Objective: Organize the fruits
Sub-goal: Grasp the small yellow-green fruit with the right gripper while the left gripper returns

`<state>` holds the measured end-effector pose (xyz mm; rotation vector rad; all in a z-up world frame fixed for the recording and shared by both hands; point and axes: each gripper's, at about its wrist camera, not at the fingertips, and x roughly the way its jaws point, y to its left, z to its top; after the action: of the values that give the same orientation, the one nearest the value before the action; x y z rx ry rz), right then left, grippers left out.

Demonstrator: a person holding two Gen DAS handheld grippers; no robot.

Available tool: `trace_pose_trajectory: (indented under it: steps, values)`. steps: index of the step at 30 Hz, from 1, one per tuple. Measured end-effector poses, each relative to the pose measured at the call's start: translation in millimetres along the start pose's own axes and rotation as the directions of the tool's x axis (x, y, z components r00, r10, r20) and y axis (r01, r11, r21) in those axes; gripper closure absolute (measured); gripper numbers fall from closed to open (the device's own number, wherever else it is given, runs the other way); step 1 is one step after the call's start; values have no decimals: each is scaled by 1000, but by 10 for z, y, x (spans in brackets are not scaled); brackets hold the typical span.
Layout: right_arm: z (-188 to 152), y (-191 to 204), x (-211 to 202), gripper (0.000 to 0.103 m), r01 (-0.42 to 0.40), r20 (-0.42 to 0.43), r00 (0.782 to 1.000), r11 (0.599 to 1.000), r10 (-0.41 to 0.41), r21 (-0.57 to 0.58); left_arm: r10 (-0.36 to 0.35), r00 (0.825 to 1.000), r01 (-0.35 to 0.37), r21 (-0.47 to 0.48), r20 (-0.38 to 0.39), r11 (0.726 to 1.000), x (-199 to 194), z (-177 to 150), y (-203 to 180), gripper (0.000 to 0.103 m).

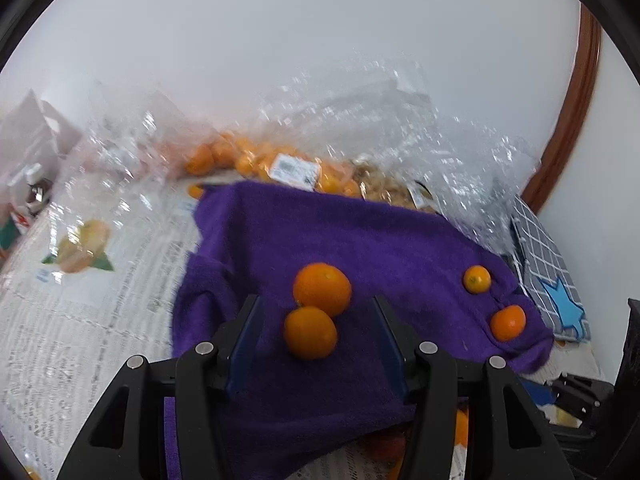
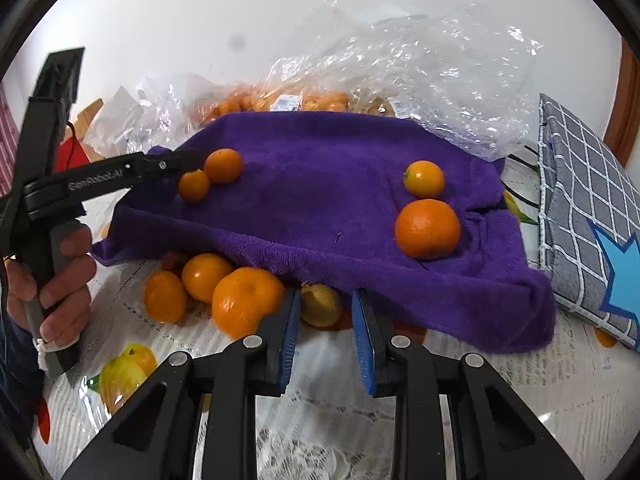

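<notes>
**Surface** (image 2: 520, 380): covered w/ newsprint-pattern cloth, fruit pics printed on it, lace trim at near edge.

**Room:** plain white wall (image 1: 280, 40) behind far edge; curved brown wood frame (image 1: 576, 120) at right.

**Purple towel** (image 2: 320, 184): spread over mid-surface, rumpled, near hem lifted over loose fruit.

**Fruit on towel, 4 pcs:**
- Big orange (image 1: 322, 288) touching small orange (image 1: 310, 332), towel's left part.
- Large orange (image 2: 427, 229) and small yellow-orange one (image 2: 424, 179), right part, close but apart.

**Fruit at towel's near hem:** 3 oranges (image 2: 246, 304) bunched on the cloth, plus yellowish fruit (image 2: 320, 306) half under the hem.

**Far edge:**
- Crumpled clear plastic bags (image 2: 420, 68).
- Bagged oranges (image 1: 248, 160) w/ label.
- Pale cartons (image 1: 36, 132) at far left, blurred.

**Right edge:** grey checked cushion (image 2: 580, 184) w/ blue star.

**Left tongs** (image 1: 316, 302): released; small orange lies between the fingers, gaps both sides. Person's hand (image 2: 60, 280) on the grip.

**Right tongs** (image 2: 326, 294): clenched on the yellowish fruit at the hem; left pad touches it, right pad's contact not clearly seen.
</notes>
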<state>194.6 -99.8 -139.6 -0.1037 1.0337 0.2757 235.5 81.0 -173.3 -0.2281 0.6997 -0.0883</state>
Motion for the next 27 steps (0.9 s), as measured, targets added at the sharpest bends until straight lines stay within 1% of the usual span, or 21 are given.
trace_pose_trajectory:
  steps: [2,4,8,10,14,17,21,23,27]
  values:
    - [17,13,34,76,1,-9,1000,1000,-1,0,5,999,-5,7,34,1000,-65,6,-8,51]
    - [23,-12,38,76,-11,-14,1000,1000,11,15,5,999,-6,13,51,1000,-98,4,-19,51]
    - [14,-74,61,76,-32,-40,999,999,33,39,0,999,-1,24,50,1000,-108,2,-45,51]
    - [-10,-74,102,75,-33,-68,997,999,36,38,-3,999,2,26,53,1000,-124,2,-58,51]
    - [-12,-22,94,78,-8,-44,999,1000,9,19,-22,995,19,33,93,999,-232,-14,-95,51]
    - [-21,-52,62,78,-34,-32,999,999,35,29,-18,994,12,57,108,998,-295,-56,-147,51]
    - [-43,-81,-71,78,7,12,1000,1000,-7,9,-11,992,-1,90,127,996,-422,-139,-226,51]
    - [-91,-129,-150,78,23,28,999,1000,-23,14,-31,992,19,101,119,995,-497,-212,-272,51]
    - [-168,-238,-214,78,55,15,998,998,-56,28,-74,994,63,143,78,988,-618,-416,-399,51]
